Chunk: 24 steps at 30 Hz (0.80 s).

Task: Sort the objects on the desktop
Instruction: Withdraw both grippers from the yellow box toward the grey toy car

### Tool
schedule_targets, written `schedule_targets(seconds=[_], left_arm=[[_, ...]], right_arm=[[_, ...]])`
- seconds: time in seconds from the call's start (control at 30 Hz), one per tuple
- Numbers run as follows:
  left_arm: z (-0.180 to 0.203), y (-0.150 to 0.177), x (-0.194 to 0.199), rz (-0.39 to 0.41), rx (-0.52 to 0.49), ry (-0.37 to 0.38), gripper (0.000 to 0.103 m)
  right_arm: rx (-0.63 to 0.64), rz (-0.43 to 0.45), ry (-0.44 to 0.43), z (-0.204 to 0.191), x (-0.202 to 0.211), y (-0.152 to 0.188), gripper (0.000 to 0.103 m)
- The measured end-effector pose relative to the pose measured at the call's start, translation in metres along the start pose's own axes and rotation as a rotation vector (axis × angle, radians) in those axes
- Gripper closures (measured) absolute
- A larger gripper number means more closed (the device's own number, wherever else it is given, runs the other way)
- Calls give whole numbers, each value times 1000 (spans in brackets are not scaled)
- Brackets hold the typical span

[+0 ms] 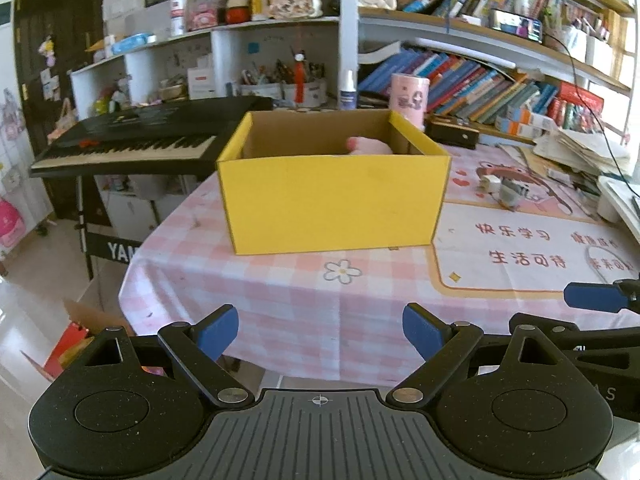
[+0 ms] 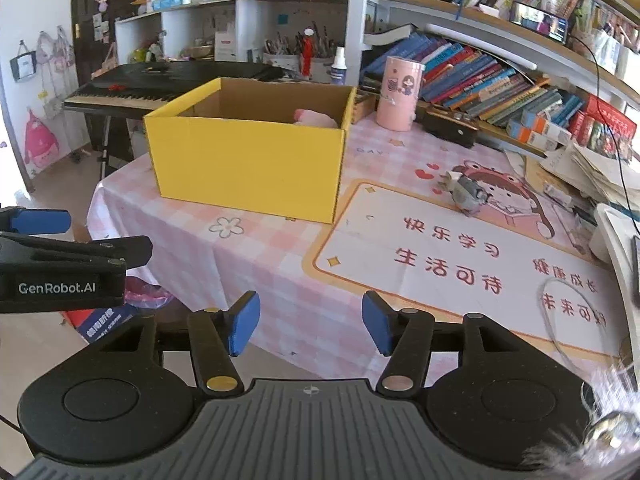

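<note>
An open yellow cardboard box (image 1: pixel 332 200) stands on the pink checked tablecloth; it also shows in the right wrist view (image 2: pixel 248 168). A pink soft toy (image 1: pixel 366 146) lies inside it, partly hidden by the wall, and shows in the right wrist view (image 2: pixel 316 118). A small grey toy with a white plug (image 2: pixel 464 190) lies on the printed mat, also in the left wrist view (image 1: pixel 500 190). My left gripper (image 1: pixel 320 334) is open and empty at the table's near edge. My right gripper (image 2: pixel 310 328) is open and empty beside it.
A pink cylinder holder (image 2: pixel 400 94) stands behind the box. A black keyboard (image 1: pixel 132 140) sits left of the table. Bookshelves (image 2: pixel 500 76) and stacked papers (image 2: pixel 592 168) crowd the right. A thin wire ring (image 2: pixel 560 320) lies on the mat. Boxes lie on the floor (image 1: pixel 72 340).
</note>
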<state>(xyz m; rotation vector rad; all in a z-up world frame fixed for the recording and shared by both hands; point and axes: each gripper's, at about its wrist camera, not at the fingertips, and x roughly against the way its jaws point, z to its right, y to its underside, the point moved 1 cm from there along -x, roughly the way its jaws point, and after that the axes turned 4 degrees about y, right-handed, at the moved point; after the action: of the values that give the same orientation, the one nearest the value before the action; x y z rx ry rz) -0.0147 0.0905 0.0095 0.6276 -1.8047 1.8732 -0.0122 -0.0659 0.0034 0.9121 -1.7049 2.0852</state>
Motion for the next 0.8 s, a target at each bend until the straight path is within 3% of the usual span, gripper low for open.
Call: schedule_targets(seconds=[0.8], left_arm=[[69,-23,-39,-22,-123,153,11]], right_arm=[[-139,-34,139,71,-2,8,46]])
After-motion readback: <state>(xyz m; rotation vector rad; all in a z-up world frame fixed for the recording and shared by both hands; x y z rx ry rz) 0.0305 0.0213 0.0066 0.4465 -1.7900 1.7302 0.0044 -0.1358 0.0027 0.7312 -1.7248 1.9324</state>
